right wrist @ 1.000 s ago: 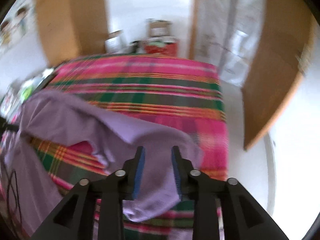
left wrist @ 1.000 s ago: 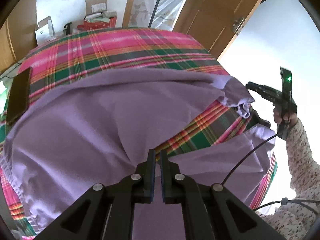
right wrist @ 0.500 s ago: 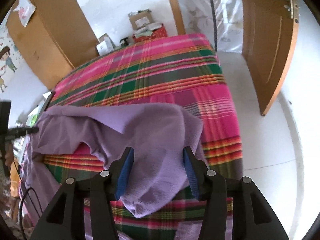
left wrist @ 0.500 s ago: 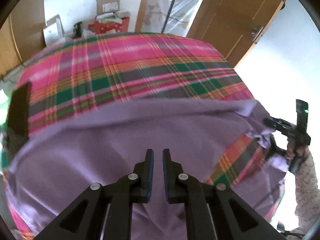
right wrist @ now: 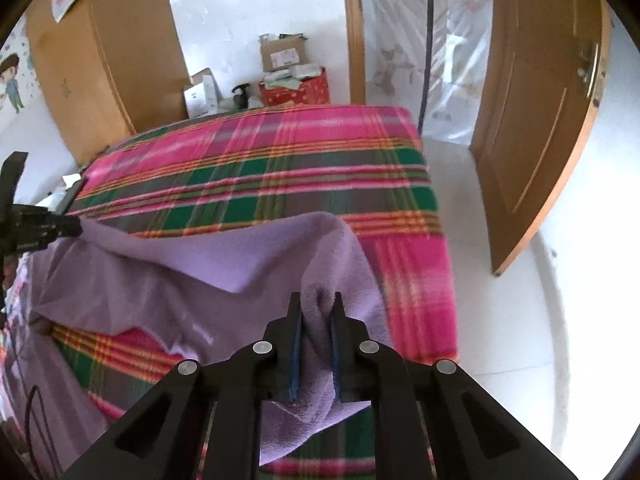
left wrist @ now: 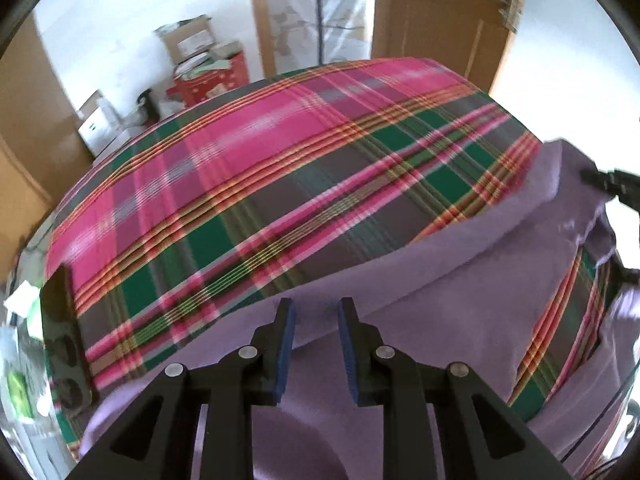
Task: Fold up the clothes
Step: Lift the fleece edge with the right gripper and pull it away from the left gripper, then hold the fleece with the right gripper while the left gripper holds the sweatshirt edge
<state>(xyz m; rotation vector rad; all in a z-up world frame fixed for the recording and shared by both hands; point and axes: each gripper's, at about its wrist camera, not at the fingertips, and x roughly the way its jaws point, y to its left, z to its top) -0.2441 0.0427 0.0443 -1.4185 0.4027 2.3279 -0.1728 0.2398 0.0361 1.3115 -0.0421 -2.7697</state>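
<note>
A purple fleece garment point(left wrist: 440, 300) lies rumpled across the near part of a bed with a pink and green plaid blanket point(left wrist: 280, 160). My left gripper point(left wrist: 316, 306) hovers over the garment's far edge. Its jaws are opening, and the blue pads press on nothing. In the right wrist view the garment point(right wrist: 200, 272) bunches up into a fold. My right gripper point(right wrist: 316, 300) is closing on that fold, which is pinched between its pads near the bed's right edge. The left gripper point(right wrist: 40, 228) also shows at the garment's left corner, and the right gripper point(left wrist: 608, 184) at the far right.
A dark phone point(left wrist: 64, 340) lies at the bed's left edge. Cardboard boxes and a red box point(right wrist: 288, 72) stand on the floor beyond the bed. A wooden door point(right wrist: 540, 120) hangs open to the right over white floor. A wooden wardrobe point(right wrist: 100, 60) is at the left.
The left gripper has moved toward the garment's far edge and its jaws have parted. The right jaws widened, then closed on a fold of the purple garment.
</note>
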